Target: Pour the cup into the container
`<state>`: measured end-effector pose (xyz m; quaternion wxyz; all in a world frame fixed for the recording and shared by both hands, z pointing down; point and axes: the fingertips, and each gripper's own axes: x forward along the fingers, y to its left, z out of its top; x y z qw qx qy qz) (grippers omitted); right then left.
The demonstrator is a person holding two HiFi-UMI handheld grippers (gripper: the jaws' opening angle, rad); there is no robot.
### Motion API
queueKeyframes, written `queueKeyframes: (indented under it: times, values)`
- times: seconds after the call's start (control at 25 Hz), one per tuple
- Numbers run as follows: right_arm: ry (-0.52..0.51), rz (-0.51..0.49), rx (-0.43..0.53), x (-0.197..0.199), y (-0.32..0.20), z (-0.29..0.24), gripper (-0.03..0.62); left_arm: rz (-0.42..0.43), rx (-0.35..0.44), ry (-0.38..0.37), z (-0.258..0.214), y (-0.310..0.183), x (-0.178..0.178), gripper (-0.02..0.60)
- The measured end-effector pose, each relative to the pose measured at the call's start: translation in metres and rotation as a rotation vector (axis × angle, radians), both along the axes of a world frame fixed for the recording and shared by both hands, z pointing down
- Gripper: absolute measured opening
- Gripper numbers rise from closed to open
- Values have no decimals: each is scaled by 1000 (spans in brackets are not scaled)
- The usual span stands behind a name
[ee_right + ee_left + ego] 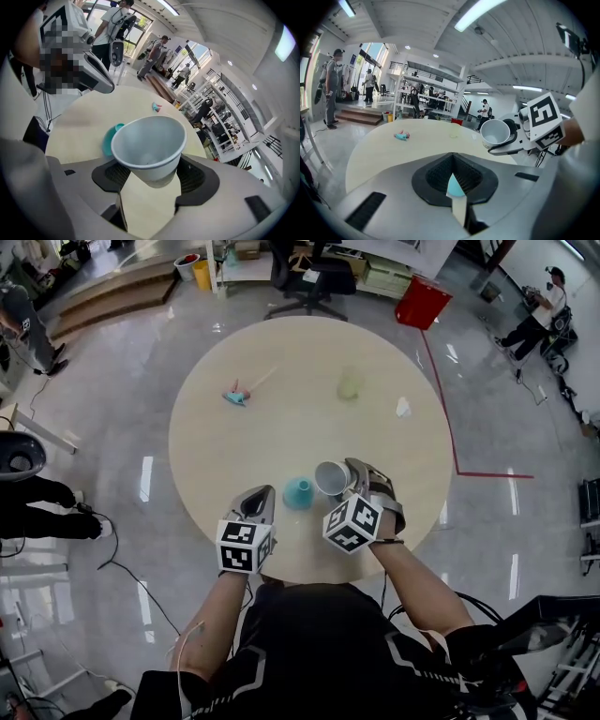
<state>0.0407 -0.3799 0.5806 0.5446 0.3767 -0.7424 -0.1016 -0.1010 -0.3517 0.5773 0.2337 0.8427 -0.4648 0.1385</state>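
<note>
- Cup (330, 477): white, tipped on its side, with the mouth turned towards the container. It sits near the front edge of the worktop, just right of the container. The head view shows a narrow gap between the two.
- Right gripper (349, 482): its fingers are closed on the cup's lower body, one on each side. In the right gripper view the mouth faces the camera. The contents cannot be made out.
- Container (298, 493): teal, small, standing on the worktop between the two grippers. In the right gripper view the cup hides part of it.
- Left gripper (264, 495): just left of the container and not seen touching it. Its fingers are brought together at the tips and grip nothing. The left gripper view shows a sliver of the teal container through the slit behind the tips.
- Worktop (281, 427): round and pale beige.
- Pink-and-teal item (236, 395): on the far left of the worktop, well apart from the cup.
- Pale green object (350, 385): on the far side of the worktop; its kind cannot be determined.
- White scrap (403, 409): at the right of the worktop.
- Floor: grey and glossy. A red bin (422, 302) and a black office chair (305, 277) stand beyond the worktop.
</note>
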Motion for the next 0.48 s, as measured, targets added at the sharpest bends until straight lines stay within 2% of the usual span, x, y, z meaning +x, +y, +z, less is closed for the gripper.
queueKeyframes:
  times: [0.48]
  values:
    - [201, -36, 50, -3, -11, 9, 310, 27, -15, 0, 7, -2, 1, -11]
